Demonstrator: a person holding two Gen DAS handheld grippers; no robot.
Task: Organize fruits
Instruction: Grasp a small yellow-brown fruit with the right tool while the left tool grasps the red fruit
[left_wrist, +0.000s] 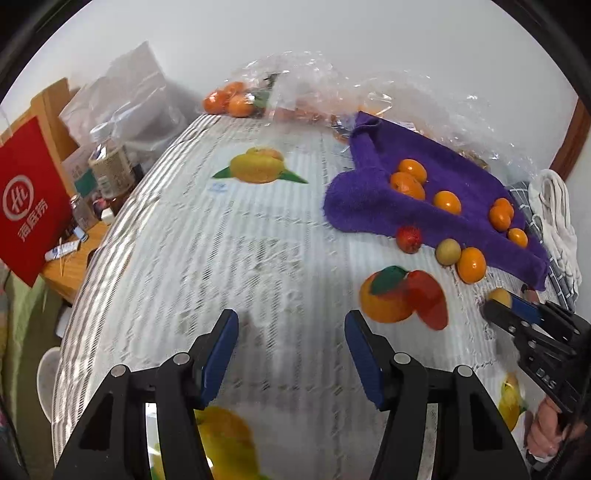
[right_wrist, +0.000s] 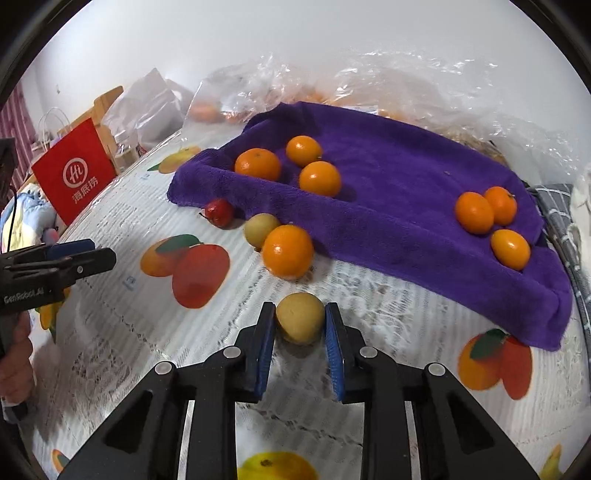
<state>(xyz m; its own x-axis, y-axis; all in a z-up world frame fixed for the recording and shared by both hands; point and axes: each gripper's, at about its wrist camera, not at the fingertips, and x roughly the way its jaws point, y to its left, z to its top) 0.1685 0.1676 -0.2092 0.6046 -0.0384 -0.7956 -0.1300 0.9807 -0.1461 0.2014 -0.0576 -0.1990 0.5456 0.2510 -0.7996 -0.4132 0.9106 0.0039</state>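
Note:
My right gripper (right_wrist: 300, 317) is shut on a yellow round fruit (right_wrist: 300, 322) just above the printed tablecloth; it also shows in the left wrist view (left_wrist: 499, 307). A purple towel (right_wrist: 406, 177) holds two groups of three oranges (right_wrist: 319, 178) (right_wrist: 474, 212). Off the towel's front edge lie an orange (right_wrist: 288, 251), a pale yellow fruit (right_wrist: 260, 229) and a small red fruit (right_wrist: 218, 212). My left gripper (left_wrist: 291, 328) is open and empty over the cloth, left of the fruit.
Clear plastic bags (right_wrist: 332, 85) with more oranges lie behind the towel. A red paper bag (right_wrist: 75, 170) stands at the left beyond the table edge. A grey checked cloth (right_wrist: 554, 210) lies at the right. The tablecloth (right_wrist: 129, 350) has printed fruit pictures.

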